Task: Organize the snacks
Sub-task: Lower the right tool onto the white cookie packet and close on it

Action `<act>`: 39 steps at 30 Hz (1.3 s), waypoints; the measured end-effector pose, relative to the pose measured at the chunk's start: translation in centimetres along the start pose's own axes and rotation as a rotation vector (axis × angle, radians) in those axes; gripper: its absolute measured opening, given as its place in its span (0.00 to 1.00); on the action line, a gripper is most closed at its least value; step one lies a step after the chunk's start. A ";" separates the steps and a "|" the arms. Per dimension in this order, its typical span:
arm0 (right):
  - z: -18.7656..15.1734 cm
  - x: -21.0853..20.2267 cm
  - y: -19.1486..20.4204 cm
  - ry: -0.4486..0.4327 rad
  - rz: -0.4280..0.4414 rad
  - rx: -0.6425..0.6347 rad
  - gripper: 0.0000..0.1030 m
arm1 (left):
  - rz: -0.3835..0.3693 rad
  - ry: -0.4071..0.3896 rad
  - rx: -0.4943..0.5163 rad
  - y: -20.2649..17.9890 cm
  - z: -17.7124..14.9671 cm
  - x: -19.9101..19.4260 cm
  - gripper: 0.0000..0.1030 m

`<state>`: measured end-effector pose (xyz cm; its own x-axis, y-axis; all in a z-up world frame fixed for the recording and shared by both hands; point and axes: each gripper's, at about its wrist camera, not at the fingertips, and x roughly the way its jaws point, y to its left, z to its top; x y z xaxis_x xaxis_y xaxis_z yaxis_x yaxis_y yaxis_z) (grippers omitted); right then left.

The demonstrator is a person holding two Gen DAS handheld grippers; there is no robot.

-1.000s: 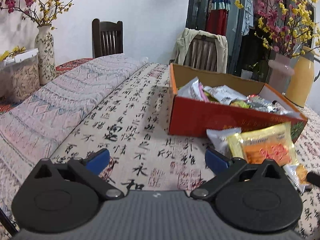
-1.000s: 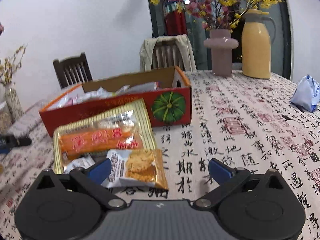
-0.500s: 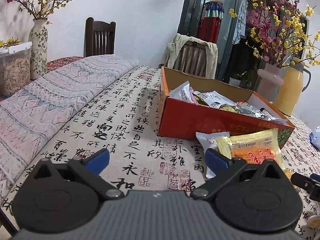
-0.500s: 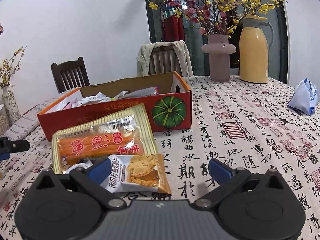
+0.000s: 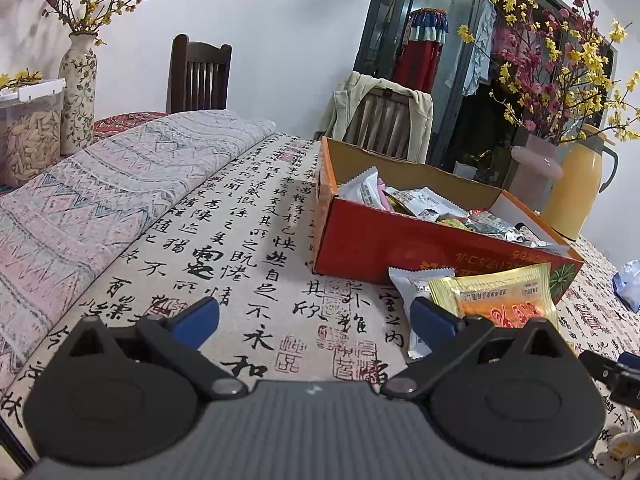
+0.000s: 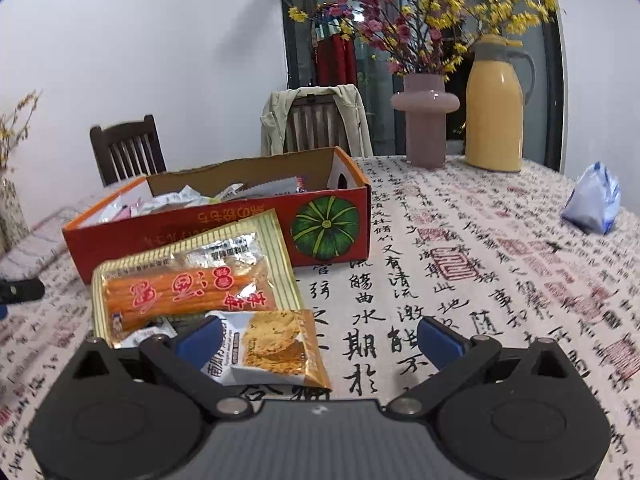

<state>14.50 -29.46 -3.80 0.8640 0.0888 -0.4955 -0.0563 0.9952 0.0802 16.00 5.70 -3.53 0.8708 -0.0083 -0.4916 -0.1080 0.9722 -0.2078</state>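
An orange cardboard box with several snack packets in it stands on the table. In front of it lie a large yellow packet with orange sticks, a small white packet and a gold-and-white cracker packet. My left gripper is open and empty, above the cloth left of the yellow packet. My right gripper is open and empty, its left finger beside the cracker packet.
A pink vase and a yellow thermos stand at the far right. A blue-white bag lies at the right. A patterned runner, a floral vase and a clear container are at the left. Chairs stand behind the table.
Both grippers have drawn back and tilted up a little, so the box and packets sit lower and farther off. Both stay open. Nothing was taken hold of.
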 end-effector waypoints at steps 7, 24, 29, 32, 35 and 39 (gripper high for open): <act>0.5 0.3 1.6 0.036 0.016 -0.067 1.00 | -0.006 0.002 -0.004 0.1 0.0 0.0 1.00; 1.2 4.4 2.4 0.195 0.009 -0.077 1.00 | -0.009 0.014 -0.010 0.2 0.0 0.2 1.00; 1.2 4.3 2.6 0.198 0.005 -0.082 1.00 | -0.006 0.022 -0.006 0.1 0.0 0.3 1.00; 1.2 4.2 2.5 0.202 0.034 -0.101 1.00 | -0.003 0.030 -0.009 0.1 0.0 0.4 1.00; 1.1 3.9 2.5 0.204 0.058 -0.113 0.98 | -0.008 0.040 -0.014 0.2 0.1 0.6 1.00; 1.0 3.0 2.3 0.170 0.092 -0.122 0.74 | -0.011 0.054 -0.026 0.4 0.1 0.9 1.00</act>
<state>17.48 -26.94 -4.28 0.7562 0.1750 -0.6305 -0.2003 0.9792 0.0316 16.80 6.12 -3.95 0.8448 -0.0321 -0.5342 -0.1119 0.9655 -0.2350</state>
